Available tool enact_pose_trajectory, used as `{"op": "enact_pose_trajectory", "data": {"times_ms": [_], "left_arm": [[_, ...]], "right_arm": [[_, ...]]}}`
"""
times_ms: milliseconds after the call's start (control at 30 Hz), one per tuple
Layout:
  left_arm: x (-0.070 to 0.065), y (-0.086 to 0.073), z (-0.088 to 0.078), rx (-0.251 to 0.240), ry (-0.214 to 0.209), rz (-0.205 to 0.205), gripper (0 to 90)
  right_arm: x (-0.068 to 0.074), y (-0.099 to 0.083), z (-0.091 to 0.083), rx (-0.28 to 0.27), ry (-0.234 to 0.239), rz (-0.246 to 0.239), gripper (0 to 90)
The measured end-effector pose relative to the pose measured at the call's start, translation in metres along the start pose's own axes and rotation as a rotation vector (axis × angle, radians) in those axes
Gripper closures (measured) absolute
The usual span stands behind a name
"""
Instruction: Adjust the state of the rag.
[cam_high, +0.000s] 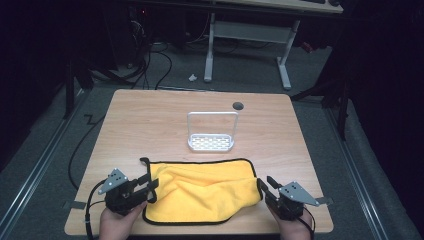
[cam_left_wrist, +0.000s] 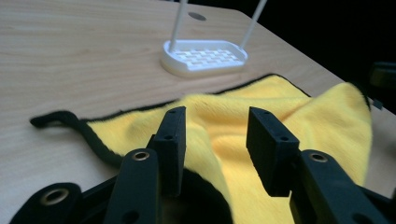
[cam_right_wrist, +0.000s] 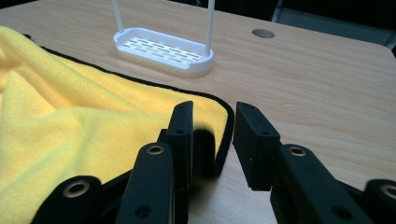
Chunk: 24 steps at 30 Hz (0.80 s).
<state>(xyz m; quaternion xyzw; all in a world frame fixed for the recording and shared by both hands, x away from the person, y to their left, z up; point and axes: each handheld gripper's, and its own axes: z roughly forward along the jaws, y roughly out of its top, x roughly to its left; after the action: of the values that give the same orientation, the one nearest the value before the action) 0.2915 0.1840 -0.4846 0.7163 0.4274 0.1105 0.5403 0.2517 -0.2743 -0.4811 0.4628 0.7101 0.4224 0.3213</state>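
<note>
Yellow cloth (cam_high: 202, 190) lay rumpled on the tabletop (cam_high: 150, 125) near its front edge, just before a white rack (cam_high: 211, 142). Left hand-held gripper (cam_high: 150, 189) stood released at the cloth's left edge, jaws apart over a fold. Right hand-held gripper (cam_high: 264, 187) stood released at the right corner, black hem between unclamped jaws.

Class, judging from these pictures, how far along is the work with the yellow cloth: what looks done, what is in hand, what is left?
Done: the yellow cloth lies on the table, one layer rumpled over another. In hand: nothing is clamped; the left gripper and right gripper stand open at its side edges, cloth between the jaws. Left: probably smoothing or further folding; the white rack stands bare.
</note>
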Motion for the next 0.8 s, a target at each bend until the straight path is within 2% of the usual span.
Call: {"op": "enact_pose_trajectory", "data": {"times_ms": [33, 100, 133, 167, 200, 233, 267, 300, 333, 367, 400, 433, 500, 600, 633, 667, 733, 767, 800], "left_arm": [[0.0, 0.0, 0.0, 0.0, 0.0, 0.0, 57.8], [-0.006, -0.007, -0.003, 0.031, 0.015, 0.027, 57.8], [-0.011, -0.014, -0.004, 0.055, 0.003, 0.029, 57.9], [-0.011, -0.014, -0.004, 0.055, 0.003, 0.029, 58.1], [-0.02, -0.02, -0.004, 0.075, -0.011, 0.045, 59.5], [-0.02, -0.02, -0.004, 0.075, -0.011, 0.045, 61.0], [-0.026, -0.024, -0.004, 0.086, -0.022, 0.056, 61.0], [-0.031, -0.027, -0.002, 0.109, -0.039, 0.073, 62.9], [-0.041, -0.034, 0.003, 0.165, -0.046, 0.113, 65.1], [-0.041, -0.034, 0.003, 0.165, -0.046, 0.113, 65.0], [-0.044, -0.038, 0.007, 0.202, -0.047, 0.119, 65.0], [-0.046, -0.041, 0.011, 0.24, -0.048, 0.124, 61.4], [-0.047, -0.046, 0.018, 0.286, -0.035, 0.14, 58.7], [-0.046, -0.051, 0.027, 0.341, -0.007, 0.153, 47.7], [-0.046, -0.053, 0.028, 0.339, 0.002, 0.159, 45.9], [-0.047, -0.054, 0.028, 0.335, 0.017, 0.175, 52.2], [-0.051, -0.055, 0.029, 0.346, 0.064, 0.249, 65.5], [-0.052, -0.055, 0.029, 0.346, 0.073, 0.274, 65.5], [-0.05, -0.054, 0.029, 0.347, 0.055, 0.258, 77.9]], "right_arm": [[0.0, 0.0, -0.003, -0.002, -0.002, 0.0, 68.3], [0.0, 0.0, -0.006, -0.008, -0.005, -0.005, 68.1], [0.0, -0.001, -0.011, -0.006, -0.009, -0.002, 67.9], [0.0, -0.003, -0.014, -0.006, -0.006, -0.002, 67.7], [-0.001, -0.004, -0.016, -0.004, -0.004, -0.004, 67.7], [-0.001, -0.007, -0.019, 0.0, -0.003, 0.0, 67.6], [-0.001, -0.007, -0.019, 0.0, -0.003, 0.0, 67.6], [0.0, -0.009, -0.021, 0.009, 0.0, 0.002, 67.6], [0.001, -0.016, -0.025, 0.03, 0.016, 0.01, 66.7], [0.002, -0.019, -0.027, 0.042, 0.027, 0.021, 66.3], [0.002, -0.019, -0.027, 0.042, 0.027, 0.021, 66.3], [0.004, -0.027, -0.029, 0.069, 0.058, 0.04, 64.0], [0.007, -0.03, -0.03, 0.083, 0.071, 0.051, 62.4], [0.012, -0.038, -0.026, 0.129, 0.096, 0.05, 56.2], [0.012, -0.038, -0.024, 0.137, 0.097, 0.052, 54.9], [0.012, -0.041, -0.016, 0.168, 0.109, 0.059, 53.0], [0.011, -0.045, -0.007, 0.215, 0.112, 0.061, 55.1], [0.011, -0.045, -0.007, 0.215, 0.112, 0.061, 55.1], [0.011, -0.046, -0.003, 0.224, 0.126, 0.056, 74.6]]}}
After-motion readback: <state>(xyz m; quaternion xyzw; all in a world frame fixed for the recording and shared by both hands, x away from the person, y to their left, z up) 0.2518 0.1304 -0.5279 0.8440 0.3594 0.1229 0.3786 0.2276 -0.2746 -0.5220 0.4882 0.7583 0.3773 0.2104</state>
